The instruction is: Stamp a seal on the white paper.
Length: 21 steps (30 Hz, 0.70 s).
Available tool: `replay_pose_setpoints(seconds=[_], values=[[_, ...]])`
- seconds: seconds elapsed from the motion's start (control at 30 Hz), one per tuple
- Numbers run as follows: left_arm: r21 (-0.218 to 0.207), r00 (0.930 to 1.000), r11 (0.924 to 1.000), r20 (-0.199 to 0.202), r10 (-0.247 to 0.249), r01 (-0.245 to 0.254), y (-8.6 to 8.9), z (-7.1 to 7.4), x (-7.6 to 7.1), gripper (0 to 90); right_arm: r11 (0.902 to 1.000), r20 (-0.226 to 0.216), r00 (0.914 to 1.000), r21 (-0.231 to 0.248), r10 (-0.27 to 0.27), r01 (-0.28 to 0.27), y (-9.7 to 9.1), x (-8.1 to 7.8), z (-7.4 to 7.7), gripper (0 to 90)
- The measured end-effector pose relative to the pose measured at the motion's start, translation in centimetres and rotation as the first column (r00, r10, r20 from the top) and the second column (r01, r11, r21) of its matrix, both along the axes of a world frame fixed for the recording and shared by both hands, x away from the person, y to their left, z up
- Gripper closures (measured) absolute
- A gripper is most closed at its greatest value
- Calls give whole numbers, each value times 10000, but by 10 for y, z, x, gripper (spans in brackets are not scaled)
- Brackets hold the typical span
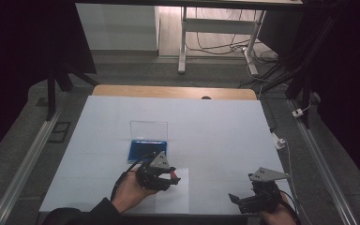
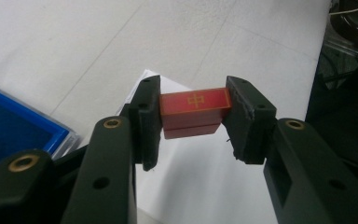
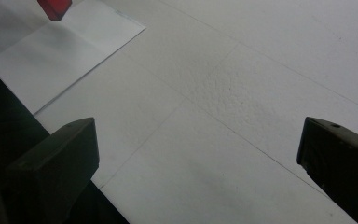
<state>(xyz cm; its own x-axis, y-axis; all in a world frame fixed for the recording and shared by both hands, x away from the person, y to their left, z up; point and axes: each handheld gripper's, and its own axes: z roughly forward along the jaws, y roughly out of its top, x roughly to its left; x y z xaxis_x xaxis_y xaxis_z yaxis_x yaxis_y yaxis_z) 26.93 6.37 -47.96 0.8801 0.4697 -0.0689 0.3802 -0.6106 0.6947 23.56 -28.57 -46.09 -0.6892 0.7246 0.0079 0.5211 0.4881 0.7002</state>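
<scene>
Left gripper [image 2: 193, 116]: fingers [image 2: 149, 121] clamped on red block [image 2: 195, 108], above white sheet [image 2: 200, 182]. Right gripper [image 3: 198, 168]: fingers [image 3: 60, 158] wide apart, holding nothing, over desk [image 3: 242, 79].

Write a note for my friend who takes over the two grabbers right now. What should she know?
Left gripper: shut on the red block, held above the white sheet.
Right gripper: open, holding nothing, over the table cover.
Blue tray: beyond the left gripper, its clear lid standing up.
Done: block picked up.
Left: probably set the block down, on the sheet or in the tray; I can't tell which.
</scene>
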Motion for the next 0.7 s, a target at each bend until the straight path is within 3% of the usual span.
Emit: replay_pose_setpoints(seconds=[0.7], values=[[695, 9999, 9975, -65, -84, 89, -2, -20, 5, 584, 10000, 13, 10000, -16, 74, -74, 0, 0, 0, 0]])
